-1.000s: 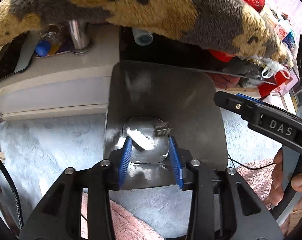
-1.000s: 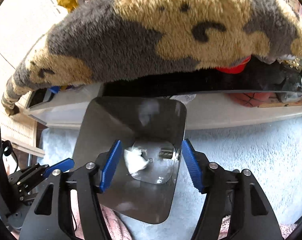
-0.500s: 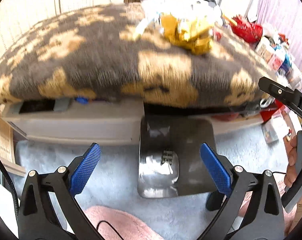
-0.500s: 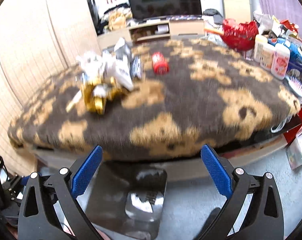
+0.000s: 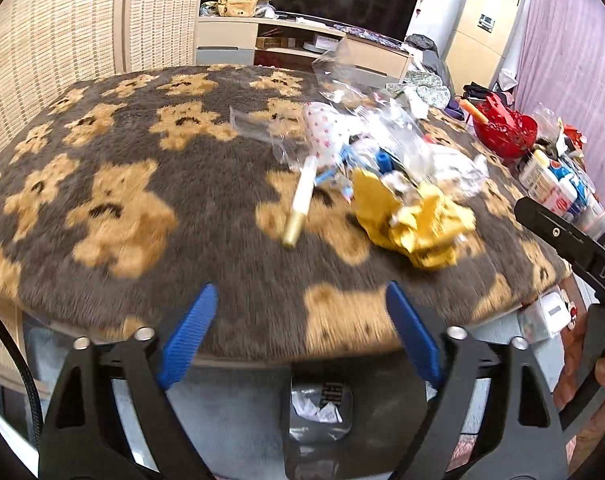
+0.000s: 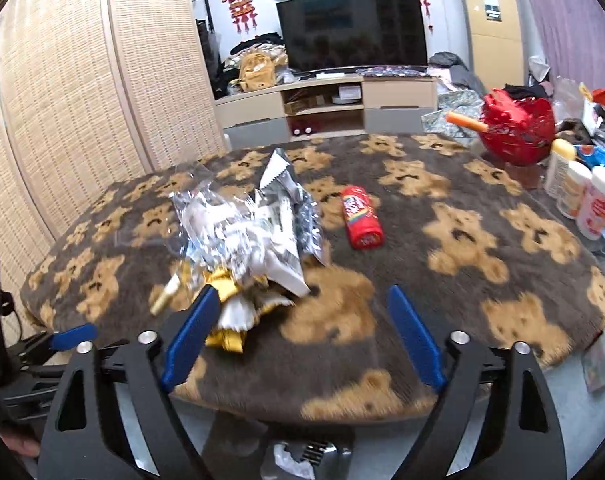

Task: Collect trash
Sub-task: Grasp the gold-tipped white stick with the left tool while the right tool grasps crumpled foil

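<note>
The bear-print blanket [image 6: 442, 248] fills most of what you see, draped over a low table, and all the remaining trash sits on top of it. The largest item is the wrapper pile [image 6: 246, 240]: crumpled clear and silver packets over a yellow wrapper [image 5: 418, 224], lying ahead and to the right of your left gripper [image 5: 302, 332], and ahead-left of your right gripper [image 6: 302, 332], almost touching its left pad in that view. Below the table edge, the bin [image 5: 322, 412] sits on the floor with white scraps already inside. Apart from the pile, the red can [image 6: 361, 217] lies on its side, long axis running away from you, ahead of the right gripper and slightly left of centre. Smallest is the white stick with a gold tip [image 5: 300, 204], just left of the pile, its long axis pointing nearly toward your left gripper. Both grippers are spread wide and hold nothing. Your right hand looks nearer to the pile; the can would likely need a sideways approach across its width
</note>
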Tool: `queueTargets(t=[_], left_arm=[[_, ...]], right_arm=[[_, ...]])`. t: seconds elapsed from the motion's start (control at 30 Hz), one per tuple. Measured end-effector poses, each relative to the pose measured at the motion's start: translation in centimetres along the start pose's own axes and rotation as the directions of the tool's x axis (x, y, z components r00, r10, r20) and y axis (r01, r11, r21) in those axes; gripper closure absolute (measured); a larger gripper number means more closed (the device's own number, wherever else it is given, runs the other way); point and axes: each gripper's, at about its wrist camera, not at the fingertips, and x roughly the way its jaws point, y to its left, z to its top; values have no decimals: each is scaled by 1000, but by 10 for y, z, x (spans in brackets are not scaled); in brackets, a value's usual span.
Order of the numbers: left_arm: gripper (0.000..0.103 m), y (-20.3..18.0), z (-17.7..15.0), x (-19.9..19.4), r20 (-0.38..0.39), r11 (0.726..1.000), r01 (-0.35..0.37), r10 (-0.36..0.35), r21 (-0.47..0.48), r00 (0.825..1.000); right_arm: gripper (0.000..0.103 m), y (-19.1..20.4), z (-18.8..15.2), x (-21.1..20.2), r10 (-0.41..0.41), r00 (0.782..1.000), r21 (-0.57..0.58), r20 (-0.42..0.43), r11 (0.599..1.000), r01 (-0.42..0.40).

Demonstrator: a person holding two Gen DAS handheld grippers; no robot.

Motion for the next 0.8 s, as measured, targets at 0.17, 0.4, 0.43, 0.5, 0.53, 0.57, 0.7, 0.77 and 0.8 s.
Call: queueTargets(t=[0.17, 0.4, 0.43, 0.5, 0.53, 0.57, 0.7, 0.77, 0.8], left_arm=[[46, 5, 16, 27, -26, 1000, 16, -17, -11, 1000], [74, 9, 27, 50, -41, 1000, 14, -15, -11, 999], [74, 8, 29, 52, -41, 1000, 14, -14, -4, 999], [78, 6, 31, 56, -44, 1000, 17, -16, 13, 999], [78, 5, 32, 59, -47, 1000, 17, -17, 17, 999], [80, 4, 32, 61, -53, 1000, 20, -19, 19, 998], [86, -2, 31, 68, -63, 999, 18, -16, 35, 998], [92, -4, 30, 69, -65, 999, 15, -13, 38, 998], [92, -5, 30, 69, -64, 999, 16, -13, 37, 998]], right_arm=[[35, 8, 14, 22, 43, 999, -3, -22, 999, -43], [51, 16, 19, 43, 69, 997, -20, -45, 997, -70], [52, 17, 20, 45, 68, 997, -25, -47, 997, -69], [55, 18, 20, 48, 70, 996, -34, -49, 997, -72], [57, 19, 22, 50, 73, 996, -35, -52, 997, -75], [61, 19, 22, 51, 77, 995, -37, -57, 996, -80], [82, 18, 21, 56, 94, 993, -32, -75, 995, -97], [82, 14, 21, 54, 90, 994, -24, -61, 995, -92], [82, 12, 21, 52, 92, 994, -20, -55, 996, -93]])
